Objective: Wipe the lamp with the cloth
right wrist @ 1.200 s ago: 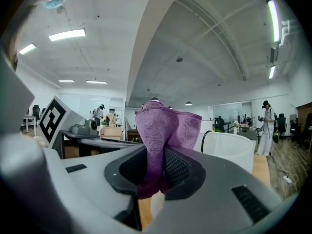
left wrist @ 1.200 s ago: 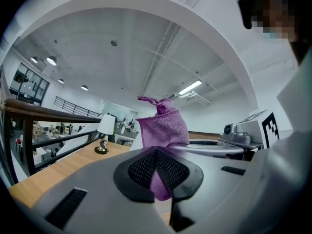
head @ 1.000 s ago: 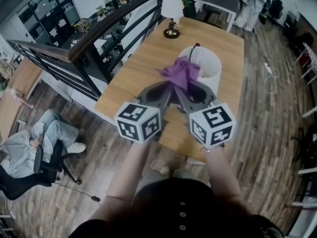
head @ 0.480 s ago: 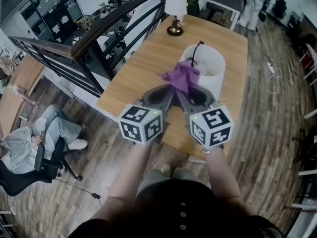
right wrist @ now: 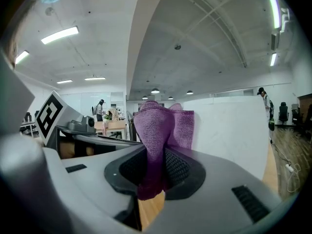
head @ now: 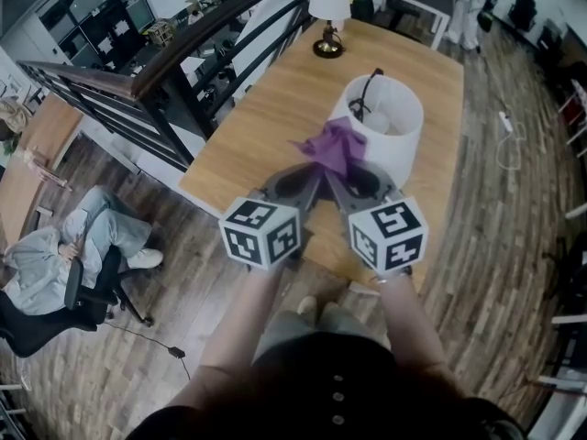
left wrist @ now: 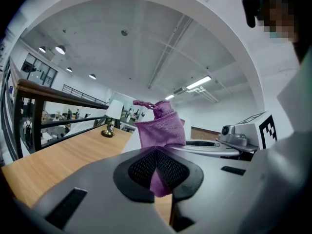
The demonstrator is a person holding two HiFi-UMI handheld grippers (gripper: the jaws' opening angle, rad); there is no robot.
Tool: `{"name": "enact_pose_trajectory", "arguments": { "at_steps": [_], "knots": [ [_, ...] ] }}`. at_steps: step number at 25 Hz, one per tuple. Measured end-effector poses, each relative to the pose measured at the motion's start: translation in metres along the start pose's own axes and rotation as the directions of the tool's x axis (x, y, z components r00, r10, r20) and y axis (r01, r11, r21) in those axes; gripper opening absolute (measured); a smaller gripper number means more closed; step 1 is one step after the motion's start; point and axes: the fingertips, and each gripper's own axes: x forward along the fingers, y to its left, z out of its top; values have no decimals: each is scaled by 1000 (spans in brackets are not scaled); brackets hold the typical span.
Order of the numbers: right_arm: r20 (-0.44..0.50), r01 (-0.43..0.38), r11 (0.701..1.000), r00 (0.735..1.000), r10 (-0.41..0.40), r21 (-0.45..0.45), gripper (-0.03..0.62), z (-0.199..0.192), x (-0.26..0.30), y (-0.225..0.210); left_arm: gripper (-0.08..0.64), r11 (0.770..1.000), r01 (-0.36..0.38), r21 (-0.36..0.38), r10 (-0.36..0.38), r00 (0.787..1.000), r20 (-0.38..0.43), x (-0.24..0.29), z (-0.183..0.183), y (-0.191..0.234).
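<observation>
A purple cloth (head: 336, 145) is bunched between both grippers, held up beside the near side of a white lampshade (head: 385, 126) of a large lamp on the wooden table (head: 266, 126). My left gripper (head: 310, 174) is shut on the cloth (left wrist: 161, 126), whose lower edge hangs between its pads. My right gripper (head: 339, 174) is shut on the same cloth (right wrist: 158, 130), with the white shade (right wrist: 229, 130) close at its right. A small second lamp (head: 328, 7) with a white shade and dark base stands at the table's far end.
A dark railing (head: 174, 71) runs along the table's left side, with a drop to a lower floor. A seated person (head: 55, 264) on an office chair is at lower left. White cables (head: 509, 140) lie on the wooden floor at right.
The view has shifted slightly; the big lampshade sits a bit farther right and the cloth stays pinched between both grippers near its side.
</observation>
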Motion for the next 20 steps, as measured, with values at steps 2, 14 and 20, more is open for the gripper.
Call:
{"name": "enact_pose_trajectory", "arguments": {
  "at_steps": [2,14,20],
  "knots": [
    [-9,-5,1000,1000,5,2,81,-4,2,1,11,1000,-3,-9,3,1000,-9,0,-5,2],
    [-73,-30,999,997,31,23,81,-32,15,8,11,998,-37,-45,35,998,-56,-3,-33,17],
    [-98,-39,998,994,43,39,81,-46,18,11,11,996,-58,-63,53,995,-81,-4,-46,22]
  ]
}}
